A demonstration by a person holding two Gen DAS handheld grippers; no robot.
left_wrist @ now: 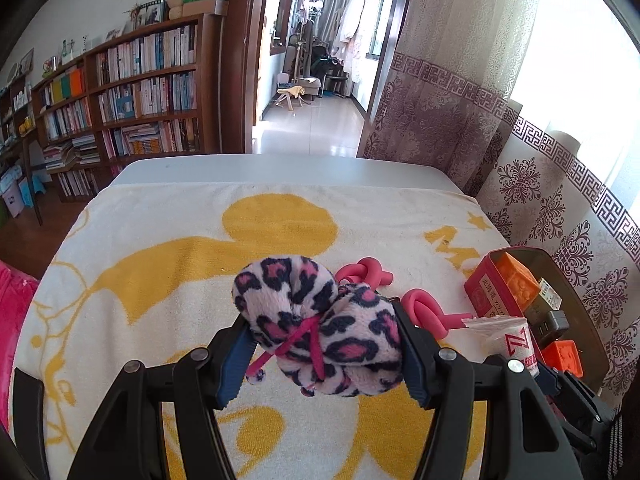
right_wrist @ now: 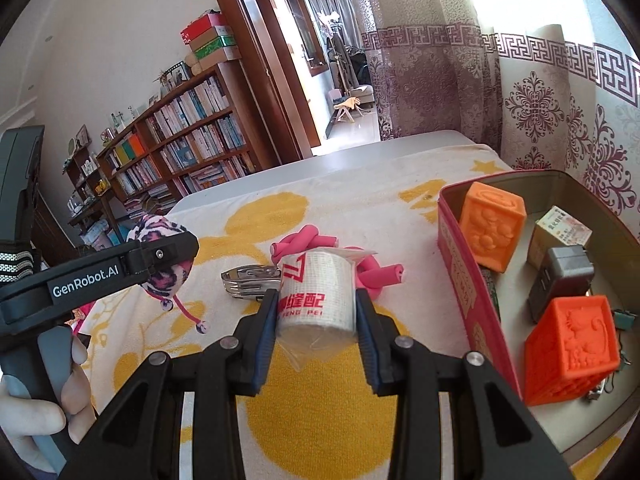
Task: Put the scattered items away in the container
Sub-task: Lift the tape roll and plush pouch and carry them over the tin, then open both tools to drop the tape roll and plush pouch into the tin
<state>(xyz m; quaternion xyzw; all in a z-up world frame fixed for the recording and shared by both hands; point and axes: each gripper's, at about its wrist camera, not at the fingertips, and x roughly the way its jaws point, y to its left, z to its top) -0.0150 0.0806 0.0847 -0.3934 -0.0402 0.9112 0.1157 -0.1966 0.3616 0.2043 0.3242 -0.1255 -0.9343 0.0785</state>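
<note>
My left gripper [left_wrist: 326, 350] is shut on a pink leopard-print plush pouch [left_wrist: 320, 320] with a pink cord, held above the towel. It also shows in the right wrist view [right_wrist: 160, 264]. My right gripper [right_wrist: 316, 316] is shut on a white tape roll [right_wrist: 318, 292] with red lettering, held above the towel just left of the red tin [right_wrist: 460, 260]. The roll shows in the left wrist view [left_wrist: 508, 338]. The tin holds two orange cubes [right_wrist: 492, 224], a small box and a grey charger. Two pink foam curlers [right_wrist: 304, 242] and a metal clip [right_wrist: 248, 278] lie on the towel.
A white and yellow towel [left_wrist: 160, 248] covers the grey table [left_wrist: 280, 168]. Patterned curtains [left_wrist: 560, 200] hang close behind the tin on the right. A pink cloth [left_wrist: 12, 308] lies at the left edge. Bookshelves [left_wrist: 140, 92] stand beyond the table.
</note>
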